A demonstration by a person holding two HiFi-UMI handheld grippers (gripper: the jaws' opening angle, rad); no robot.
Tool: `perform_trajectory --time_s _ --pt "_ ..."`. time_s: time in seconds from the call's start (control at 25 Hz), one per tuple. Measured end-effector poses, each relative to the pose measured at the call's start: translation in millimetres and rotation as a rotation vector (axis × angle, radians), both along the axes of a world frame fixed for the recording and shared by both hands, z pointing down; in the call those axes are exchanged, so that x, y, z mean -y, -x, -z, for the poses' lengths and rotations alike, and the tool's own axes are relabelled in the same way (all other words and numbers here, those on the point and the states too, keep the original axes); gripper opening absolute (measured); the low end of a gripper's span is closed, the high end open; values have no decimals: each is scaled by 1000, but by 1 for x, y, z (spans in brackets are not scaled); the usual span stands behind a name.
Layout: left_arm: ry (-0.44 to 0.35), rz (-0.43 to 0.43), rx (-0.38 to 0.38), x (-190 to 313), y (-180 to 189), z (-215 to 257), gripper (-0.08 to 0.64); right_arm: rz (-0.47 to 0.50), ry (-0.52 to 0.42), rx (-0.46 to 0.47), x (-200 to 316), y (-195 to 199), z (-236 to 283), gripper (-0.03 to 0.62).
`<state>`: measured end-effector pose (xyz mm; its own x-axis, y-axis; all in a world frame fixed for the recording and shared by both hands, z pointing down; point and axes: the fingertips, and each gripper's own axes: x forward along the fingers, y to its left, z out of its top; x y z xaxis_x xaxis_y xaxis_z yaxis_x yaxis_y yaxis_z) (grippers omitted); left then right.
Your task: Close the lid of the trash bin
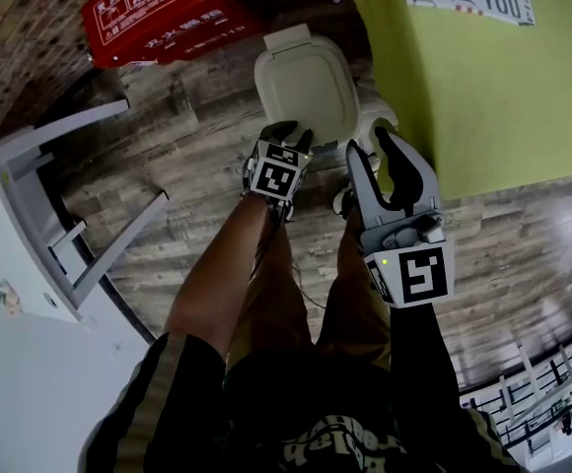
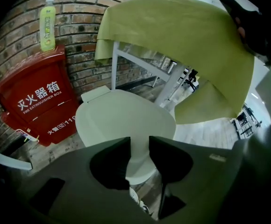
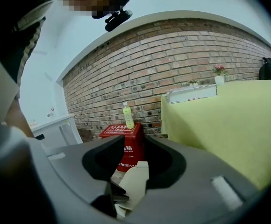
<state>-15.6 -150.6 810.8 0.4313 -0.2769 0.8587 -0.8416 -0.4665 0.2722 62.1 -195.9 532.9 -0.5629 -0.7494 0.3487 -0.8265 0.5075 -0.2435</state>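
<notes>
The white trash bin (image 1: 306,82) stands on the wooden floor between the red box and the green table. Its pale lid (image 2: 126,120) fills the middle of the left gripper view, with the hinge tab at the far side. My left gripper (image 1: 286,131) hangs over the lid's near edge, pointing steeply down; its jaws (image 2: 139,146) stand a little apart with the lid showing in the gap, and I see no grip. My right gripper (image 1: 370,144) is to the right of the bin, open and empty. In the right gripper view the lid (image 3: 136,178) looks tilted between those open jaws (image 3: 134,157).
A red fire extinguisher box (image 1: 163,13) sits against the brick wall behind the bin, with a green bottle (image 2: 46,24) on top. A table under a yellow-green cloth (image 1: 464,77) stands close on the right. A white table frame (image 1: 79,254) is at the left.
</notes>
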Motion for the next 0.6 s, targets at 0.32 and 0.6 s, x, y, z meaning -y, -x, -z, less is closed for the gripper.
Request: perform_trajectory --time_s 0.32,0.6 --pt "20 -44 17 -5 -4 -22 133 8 3 2 2 -2 -6 149" --pt "44 -77 36 -11 -9 -33 166 25 11 1 2 2 -10 142"
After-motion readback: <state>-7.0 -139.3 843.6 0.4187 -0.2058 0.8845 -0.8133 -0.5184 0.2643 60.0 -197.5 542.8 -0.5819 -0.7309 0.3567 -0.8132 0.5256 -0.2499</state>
